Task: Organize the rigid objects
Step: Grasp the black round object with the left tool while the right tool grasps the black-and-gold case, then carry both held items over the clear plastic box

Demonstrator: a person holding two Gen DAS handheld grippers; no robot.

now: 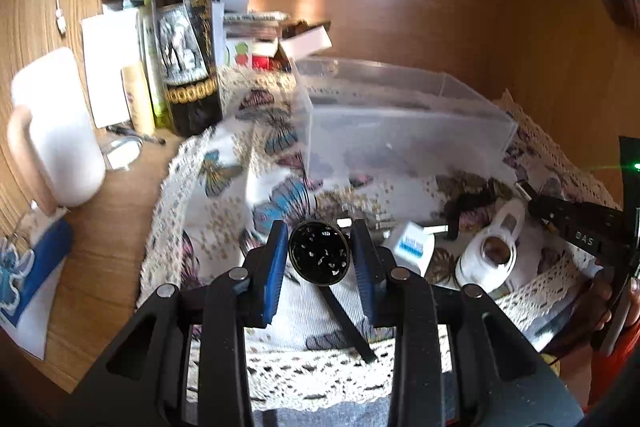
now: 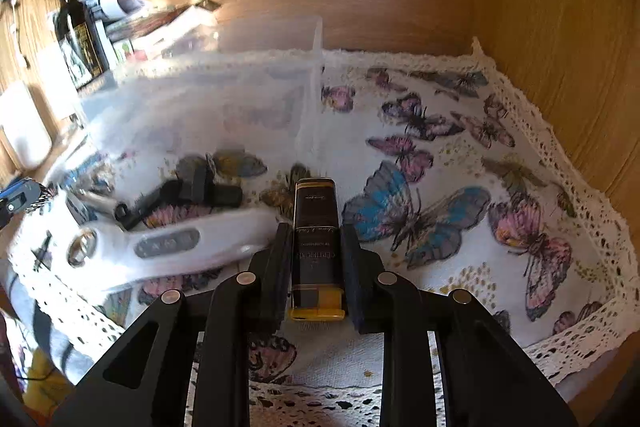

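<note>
The left claw point(image 1: 319, 255) grips a round black watch point(image 1: 319, 253) between its blue pads, its strap point(image 1: 347, 323) hanging toward the near edge of the butterfly cloth point(image 1: 224, 195). The right claw point(image 2: 316, 259) is closed on a black-and-yellow lighter point(image 2: 316, 247), held lengthwise above the cloth. Left of the lighter lie a white thermometer point(image 2: 168, 243) and a black clip point(image 2: 192, 193). A clear box point(image 1: 400, 123) stands farther back on the cloth; a bottle point(image 1: 186, 39) stands far left on the counter point(image 1: 108, 211).

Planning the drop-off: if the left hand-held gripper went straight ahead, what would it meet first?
Probably the clear plastic box, past bare butterfly cloth; depth is uncertain. The left hand-held gripper holds a round black disc.
</note>
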